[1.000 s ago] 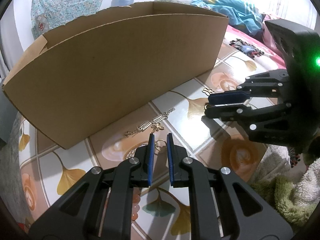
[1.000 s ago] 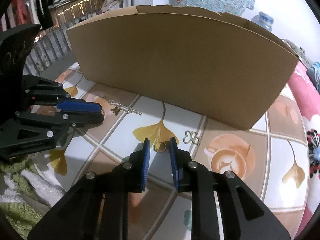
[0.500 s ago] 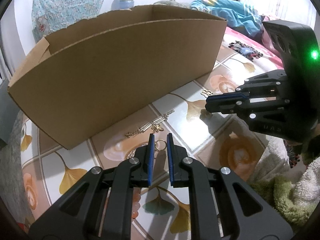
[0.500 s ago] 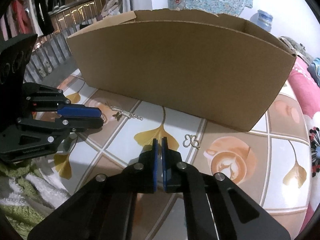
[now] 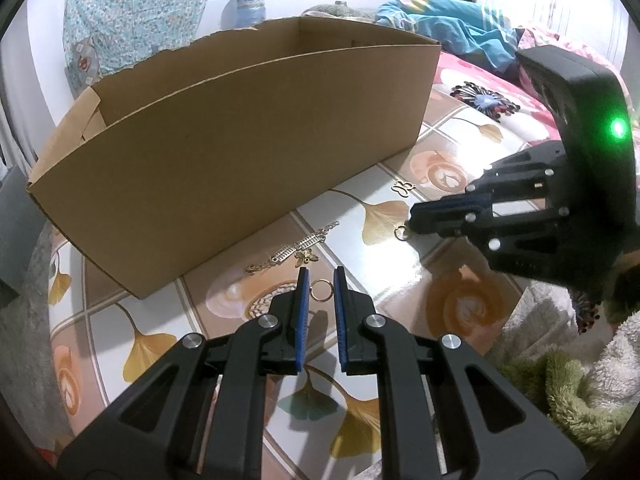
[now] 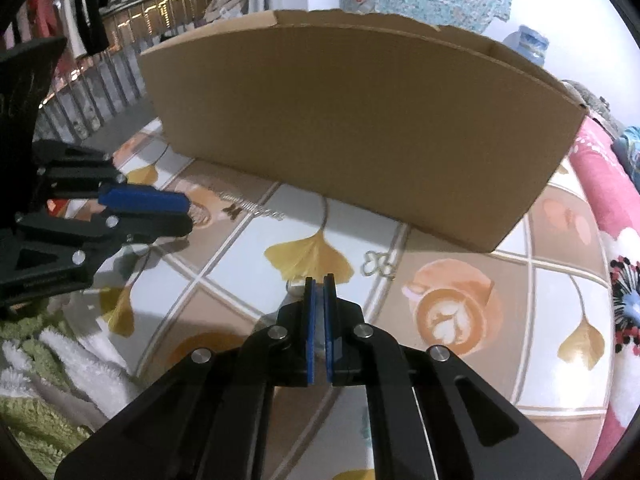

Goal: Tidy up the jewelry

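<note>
My left gripper (image 5: 319, 276) is open, low over the patterned tablecloth, with a gold ring (image 5: 321, 291) lying between its fingertips. A gold chain (image 5: 294, 249) and a small gold butterfly charm (image 5: 306, 257) lie just beyond it, in front of the open cardboard box (image 5: 224, 152). My right gripper (image 6: 319, 282) is shut on a second gold ring (image 5: 401, 234), which hangs at its tips a little above the cloth. A silver butterfly clasp (image 6: 378, 263) lies just right of it. The box (image 6: 360, 132) stands behind.
The tablecloth (image 6: 460, 280) with leaf and coffee prints covers the table. A fluffy green and white towel (image 5: 568, 372) lies at the near edge. A bed with pink and blue bedding (image 5: 472, 64) is behind the box.
My right gripper closed on the gold ring and lifted it off the cloth. My left gripper rose slightly and stayed open around its ring.
</note>
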